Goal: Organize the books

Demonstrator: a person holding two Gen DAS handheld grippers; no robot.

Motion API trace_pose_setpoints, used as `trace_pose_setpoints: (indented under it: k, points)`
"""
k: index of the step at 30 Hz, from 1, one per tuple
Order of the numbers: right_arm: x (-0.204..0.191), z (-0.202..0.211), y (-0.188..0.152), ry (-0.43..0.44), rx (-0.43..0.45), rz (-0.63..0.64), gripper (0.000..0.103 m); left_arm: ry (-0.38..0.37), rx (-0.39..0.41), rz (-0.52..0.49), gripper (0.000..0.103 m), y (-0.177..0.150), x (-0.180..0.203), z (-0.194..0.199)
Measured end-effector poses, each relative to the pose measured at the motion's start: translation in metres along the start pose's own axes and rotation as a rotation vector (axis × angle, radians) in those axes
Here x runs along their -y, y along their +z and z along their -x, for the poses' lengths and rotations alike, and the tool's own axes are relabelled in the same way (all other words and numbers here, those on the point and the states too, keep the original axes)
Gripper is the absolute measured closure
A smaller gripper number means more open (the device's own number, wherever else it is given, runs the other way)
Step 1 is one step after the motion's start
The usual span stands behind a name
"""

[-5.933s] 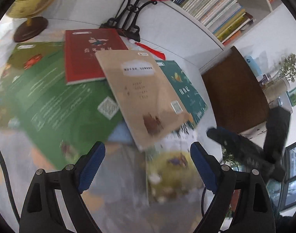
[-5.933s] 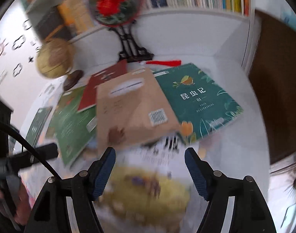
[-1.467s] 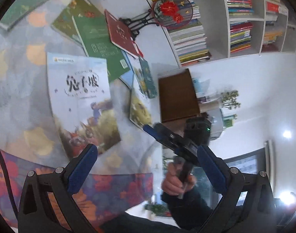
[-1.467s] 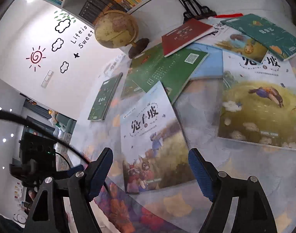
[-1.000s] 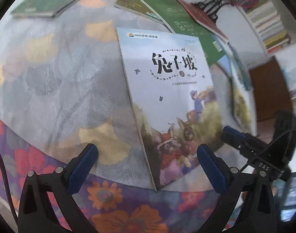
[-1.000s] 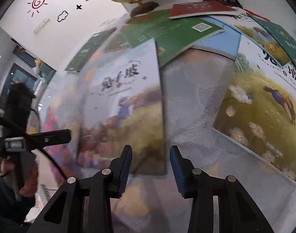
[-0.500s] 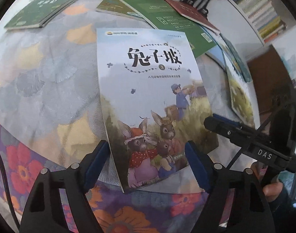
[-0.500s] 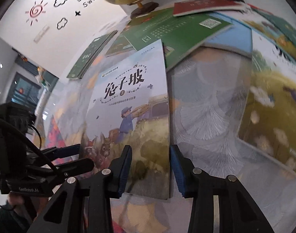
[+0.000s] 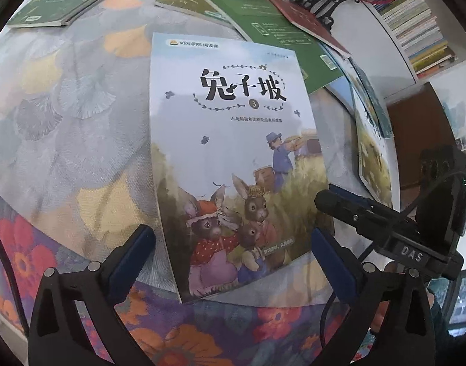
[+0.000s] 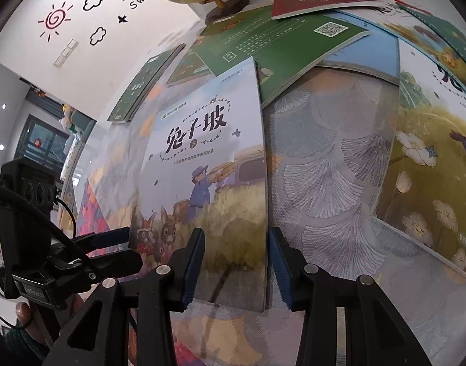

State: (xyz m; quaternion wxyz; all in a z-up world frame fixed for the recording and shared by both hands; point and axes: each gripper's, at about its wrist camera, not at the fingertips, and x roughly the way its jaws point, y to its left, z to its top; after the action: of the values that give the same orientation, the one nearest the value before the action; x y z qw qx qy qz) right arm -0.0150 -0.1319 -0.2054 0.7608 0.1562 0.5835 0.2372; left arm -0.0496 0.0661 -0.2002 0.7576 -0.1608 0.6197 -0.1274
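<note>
You've got one rabbit book (image 9: 233, 152) face up on the table (image 9: 74, 116), long axis running away from you toward the bookshelf, with about seven more books fanned beyond it. Since half a second ago your left gripper (image 9: 233, 259) has reopened wide, fingers straddling its near edge. Your right gripper (image 10: 237, 262) has just widened slightly, fingers apart at its near right corner.

- Rabbit picture book (image 9: 233, 140) lies flat, cover up, on the patterned tablecloth (image 9: 65, 106).
- Left gripper (image 9: 233, 244): jaws have just been opening and stand wide, straddling the book's near end, pads clear of it.
- Right gripper (image 9: 333, 201) sits at the book's right edge; contact cannot be told.
- Green books (image 9: 263, 24) lie beyond.
</note>
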Motion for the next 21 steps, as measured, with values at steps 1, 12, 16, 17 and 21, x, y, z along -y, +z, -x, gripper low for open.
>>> trace_pose_setpoints:
  k: [1, 12, 16, 17, 21]
  points:
    - [0.000, 0.000, 0.000, 0.002, 0.000, 0.001, 0.056, 0.004, 0.001, 0.010, 0.001, 0.001, 0.000, -0.002]
    - [0.007, 0.006, 0.006, -0.031, -0.003, -0.023, 0.051, 0.257, -0.064, -0.087, 0.001, 0.017, 0.031, -0.026]
    - [0.011, 0.007, 0.005, -0.028, -0.009, -0.029, 0.051, 0.349, -0.075, -0.156, 0.000, 0.013, 0.045, -0.035]
    - [0.011, 0.007, 0.005, -0.030, -0.008, -0.030, 0.051, 0.342, -0.075, -0.145, 0.000, 0.013, 0.044, -0.035]
    - [0.016, 0.008, 0.005, -0.011, -0.006, -0.050, 0.051, 0.340, -0.082, -0.137, 0.000, 0.015, 0.039, -0.034]
